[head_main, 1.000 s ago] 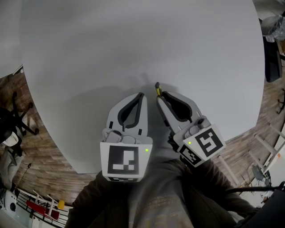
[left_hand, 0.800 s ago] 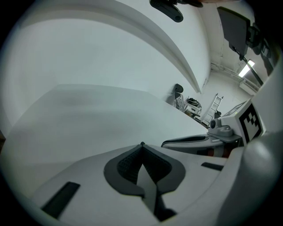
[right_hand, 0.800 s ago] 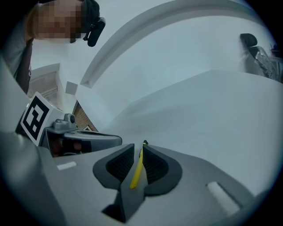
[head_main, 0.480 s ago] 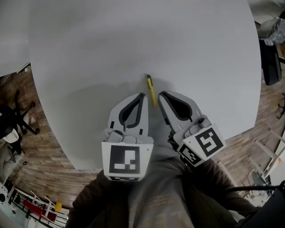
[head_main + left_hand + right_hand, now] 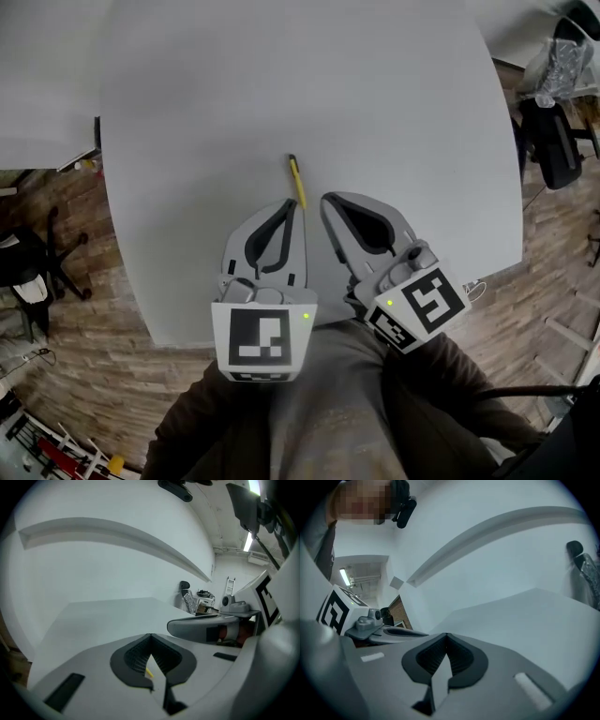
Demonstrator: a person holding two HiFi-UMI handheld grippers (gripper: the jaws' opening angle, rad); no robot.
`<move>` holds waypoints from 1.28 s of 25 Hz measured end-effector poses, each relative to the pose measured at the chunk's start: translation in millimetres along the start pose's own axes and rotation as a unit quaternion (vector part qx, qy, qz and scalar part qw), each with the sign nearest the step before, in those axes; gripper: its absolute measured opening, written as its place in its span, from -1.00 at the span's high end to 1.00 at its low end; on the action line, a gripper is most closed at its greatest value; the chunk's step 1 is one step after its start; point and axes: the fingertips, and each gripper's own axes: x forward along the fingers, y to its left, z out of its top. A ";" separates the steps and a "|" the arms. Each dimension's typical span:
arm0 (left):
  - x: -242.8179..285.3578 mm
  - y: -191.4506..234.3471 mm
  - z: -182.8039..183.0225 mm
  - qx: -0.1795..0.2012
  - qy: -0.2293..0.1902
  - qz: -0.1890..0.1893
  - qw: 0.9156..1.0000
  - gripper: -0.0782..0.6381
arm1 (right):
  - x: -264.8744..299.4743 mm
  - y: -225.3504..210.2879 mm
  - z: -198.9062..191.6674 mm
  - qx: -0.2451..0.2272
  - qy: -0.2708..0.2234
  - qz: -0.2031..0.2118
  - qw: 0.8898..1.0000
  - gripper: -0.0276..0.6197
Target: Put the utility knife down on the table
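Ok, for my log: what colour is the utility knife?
The utility knife is yellow; the head view shows it best.

slim yellow utility knife with dark tip (image 5: 296, 181) | lying flat on the white surface (image 5: 281, 84) | free of both claws

A wood-plank floor (image 5: 75, 309) carries a black office chair (image 5: 26, 255) at the left and another black chair (image 5: 555, 155) at the right, just below a crumpled clear plastic bag (image 5: 555, 64), while a second white tabletop (image 5: 37, 84) fills the upper left corner.
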 end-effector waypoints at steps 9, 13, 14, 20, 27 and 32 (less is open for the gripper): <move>-60.7 -38.6 58.1 0.048 -0.075 0.032 0.996 0.77 | -53.5 37.6 68.8 -0.063 -0.073 0.016 0.995 0.91; -77.4 -55.0 68.0 0.057 -0.089 0.036 0.994 0.78 | -74.6 50.4 74.3 -0.074 -0.080 0.024 0.994 0.91; -80.2 -58.4 70.1 0.060 -0.090 0.035 0.993 0.78 | -78.5 52.5 75.9 -0.076 -0.083 0.024 0.993 0.91; -91.6 -73.0 72.2 0.067 -0.098 0.035 0.992 0.78 | -99.1 54.8 82.0 -0.083 -0.099 0.017 0.991 0.91; -99.9 -80.6 72.9 0.078 -0.102 0.033 0.991 0.78 | -109.0 60.7 80.5 -0.096 -0.102 0.015 0.990 0.91; -99.8 -82.7 72.7 0.083 -0.103 0.029 0.991 0.78 | -111.1 60.9 81.0 -0.092 -0.106 0.015 0.990 0.91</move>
